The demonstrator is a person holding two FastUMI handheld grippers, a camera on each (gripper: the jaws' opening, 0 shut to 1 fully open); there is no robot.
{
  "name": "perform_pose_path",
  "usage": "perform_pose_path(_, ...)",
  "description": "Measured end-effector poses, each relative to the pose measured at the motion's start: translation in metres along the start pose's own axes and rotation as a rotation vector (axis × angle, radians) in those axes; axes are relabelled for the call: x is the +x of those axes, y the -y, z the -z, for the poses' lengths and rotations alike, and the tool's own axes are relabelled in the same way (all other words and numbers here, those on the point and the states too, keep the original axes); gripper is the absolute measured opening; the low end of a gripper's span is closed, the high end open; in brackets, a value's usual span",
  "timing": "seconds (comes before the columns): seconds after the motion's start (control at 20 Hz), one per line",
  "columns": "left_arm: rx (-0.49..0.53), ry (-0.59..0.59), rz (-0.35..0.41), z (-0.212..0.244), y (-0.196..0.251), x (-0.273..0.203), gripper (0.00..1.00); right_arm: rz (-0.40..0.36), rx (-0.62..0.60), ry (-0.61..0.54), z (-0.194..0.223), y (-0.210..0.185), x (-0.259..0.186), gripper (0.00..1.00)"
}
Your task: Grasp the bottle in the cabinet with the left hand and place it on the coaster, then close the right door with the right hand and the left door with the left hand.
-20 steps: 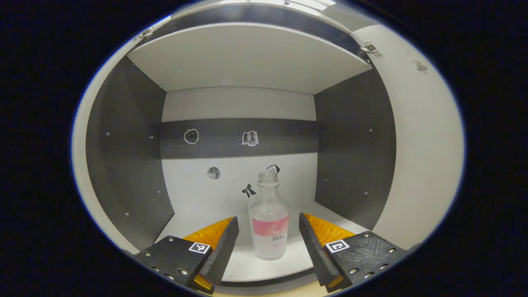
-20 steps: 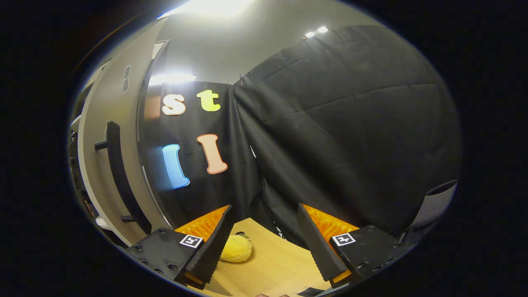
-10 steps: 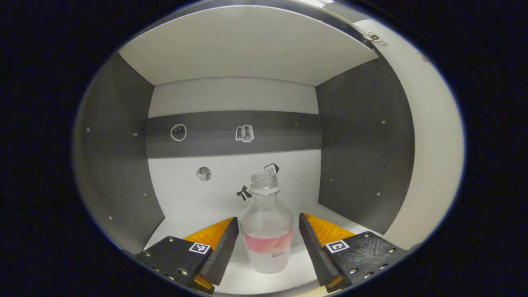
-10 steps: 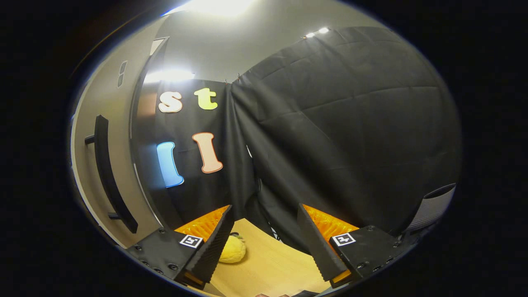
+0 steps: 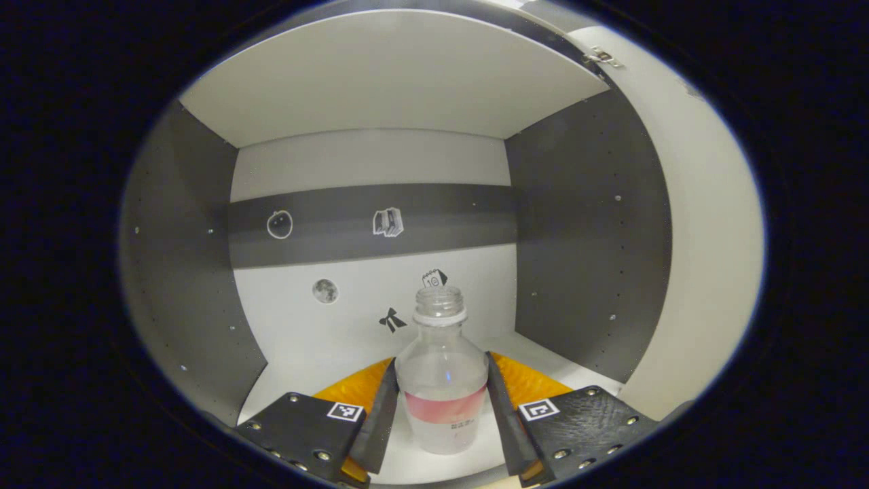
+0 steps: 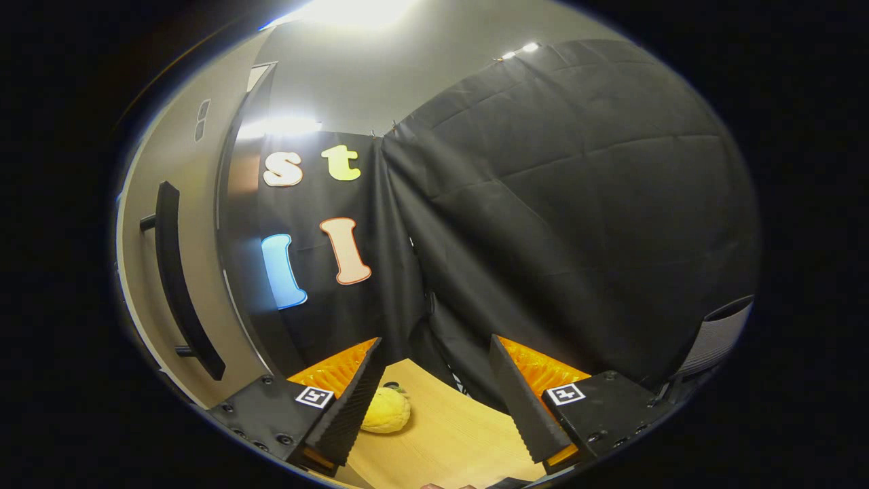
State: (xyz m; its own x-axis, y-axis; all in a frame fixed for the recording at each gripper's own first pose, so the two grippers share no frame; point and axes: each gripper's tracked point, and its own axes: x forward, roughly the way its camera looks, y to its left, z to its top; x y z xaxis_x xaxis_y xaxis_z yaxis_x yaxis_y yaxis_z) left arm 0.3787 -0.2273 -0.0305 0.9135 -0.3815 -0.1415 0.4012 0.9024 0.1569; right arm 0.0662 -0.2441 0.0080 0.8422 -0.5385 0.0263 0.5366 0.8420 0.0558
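Left gripper view: bottle (image 5: 441, 380) stands upright on the cabinet (image 5: 590, 231) floor, uncapped, in front of the back wall's stickers (image 5: 388, 222). Left gripper (image 5: 441, 407) has both fingers pressed against the bottle's sides, clamped on it.

Right gripper view: right gripper (image 6: 434, 401) has its fingers spread apart, holding nothing, above the wooden table (image 6: 448, 441). Yellow fruit (image 6: 385, 411) lies by the near finger; the right door (image 6: 197, 258) with its dark handle (image 6: 178, 285) stands beyond it.

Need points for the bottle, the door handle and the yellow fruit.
bottle (image 5: 442, 380): left gripper view, on its clear body above the pink label.
door handle (image 6: 178, 285): right gripper view, middle of the dark bar.
yellow fruit (image 6: 385, 415): right gripper view, on its rounded side.
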Motion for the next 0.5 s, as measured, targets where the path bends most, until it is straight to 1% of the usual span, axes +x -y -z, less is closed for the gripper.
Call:
perform_pose_path(0.1, 0.004, 0.024, 0.021, -0.01, 0.005, -0.011, 0.68, 0.002, 0.002, 0.002, -0.002, 0.002, -0.002, 0.98)
perform_pose_path(0.3, -0.018, 0.076, 0.067, -0.029, 0.012, -0.047, 0.68, 0.007, 0.0, 0.006, -0.002, 0.006, -0.01, 0.98)
perform_pose_path(0.35, -0.017, 0.098, 0.079, -0.034, 0.013, -0.058, 0.75, 0.007, 0.001, 0.007, -0.003, 0.009, -0.011, 0.98)
perform_pose_path(0.4, -0.009, 0.116, 0.088, -0.038, 0.014, -0.068, 0.75, 0.006, 0.004, 0.008, -0.005, 0.01, -0.013, 0.98)
perform_pose_path(0.45, 0.003, 0.129, 0.091, -0.041, 0.013, -0.078, 0.68, 0.002, 0.009, 0.009, -0.005, 0.011, -0.014, 0.98)
perform_pose_path(0.5, 0.015, 0.135, 0.092, -0.043, 0.014, -0.089, 0.68, -0.004, 0.013, 0.009, -0.006, 0.009, -0.017, 0.98)
